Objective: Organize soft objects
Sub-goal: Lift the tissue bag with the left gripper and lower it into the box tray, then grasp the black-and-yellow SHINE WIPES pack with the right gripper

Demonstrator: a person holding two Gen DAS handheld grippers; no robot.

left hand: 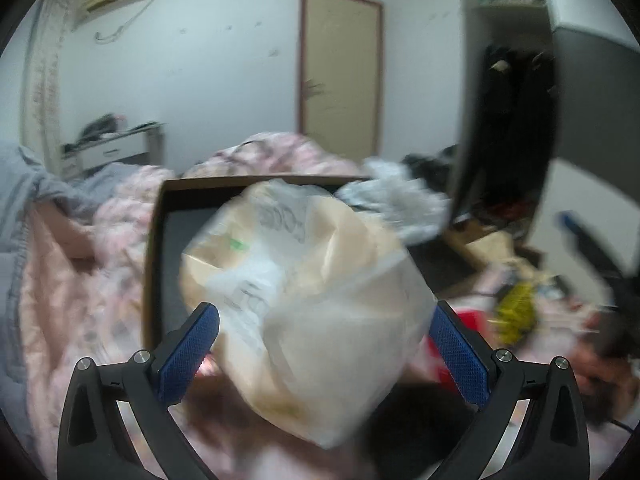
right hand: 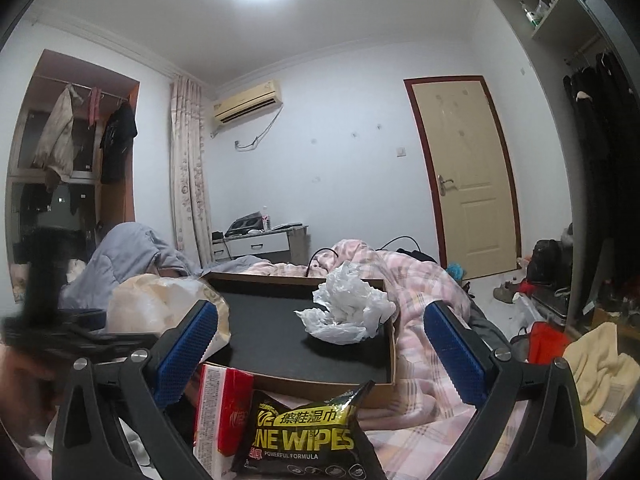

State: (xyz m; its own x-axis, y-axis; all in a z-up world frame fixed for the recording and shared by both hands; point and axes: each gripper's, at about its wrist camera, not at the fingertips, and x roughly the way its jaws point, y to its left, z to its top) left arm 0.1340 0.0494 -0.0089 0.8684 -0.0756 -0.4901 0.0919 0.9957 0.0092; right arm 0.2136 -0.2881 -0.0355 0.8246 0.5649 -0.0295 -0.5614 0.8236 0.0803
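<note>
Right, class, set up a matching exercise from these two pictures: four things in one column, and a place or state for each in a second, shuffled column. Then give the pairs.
Things
1. crumpled white bag
2. wipes pack
3. beige bagged bundle
4. shallow cardboard box

Places or states
A. lying on the pink bedding, dark inside
B. in the box, at its far right corner
C. in front of the box, next to a red packet
D. blurred, between the open fingers of the left tool

Pairs: 1-B, 2-C, 3-D, 4-A

You're looking at blue-padded tongs (right hand: 320,336), a black-lined brown box (right hand: 394,350), a crumpled white bag (right hand: 348,308), black-and-yellow wipes (right hand: 308,436), pink plaid bedding (right hand: 424,280).
</note>
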